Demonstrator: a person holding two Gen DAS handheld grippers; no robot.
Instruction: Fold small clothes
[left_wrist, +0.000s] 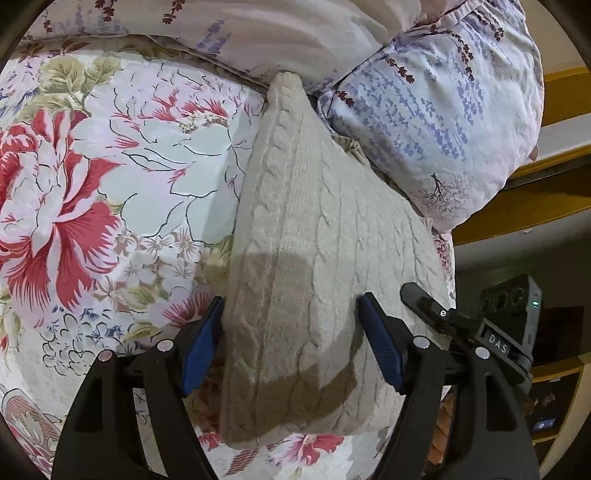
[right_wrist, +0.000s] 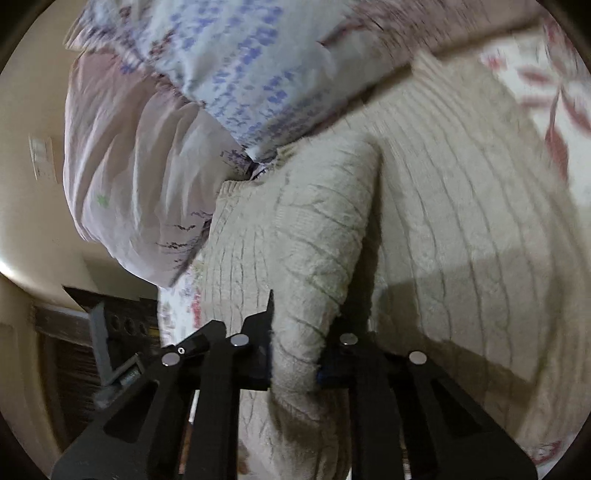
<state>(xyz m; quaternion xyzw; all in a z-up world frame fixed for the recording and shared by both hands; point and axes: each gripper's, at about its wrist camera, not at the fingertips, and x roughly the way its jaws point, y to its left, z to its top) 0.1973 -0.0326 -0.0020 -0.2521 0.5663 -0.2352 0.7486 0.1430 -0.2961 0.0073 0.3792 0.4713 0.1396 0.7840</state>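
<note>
Sweater (left_wrist: 317, 236): soft, limp cable-knit; best pinched at edges. Right gripper (right_wrist: 295, 354) pinching sleeve (right_wrist: 314, 251); left gripper (left_wrist: 291, 343) spread.

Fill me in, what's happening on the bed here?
A person with two handheld grippers is folding a beige cable-knit sweater on a floral bedsheet, beside a lavender-print pillow. The right gripper is shut on a bunched fold of the sweater. The left gripper is open, its blue pads straddling the near edge, not yet pinching.

The left gripper (left_wrist: 290, 332) tilts downward with jaws spread wide, while the right gripper (right_wrist: 295, 354), at its four o'clock, is clamped tight.
</note>
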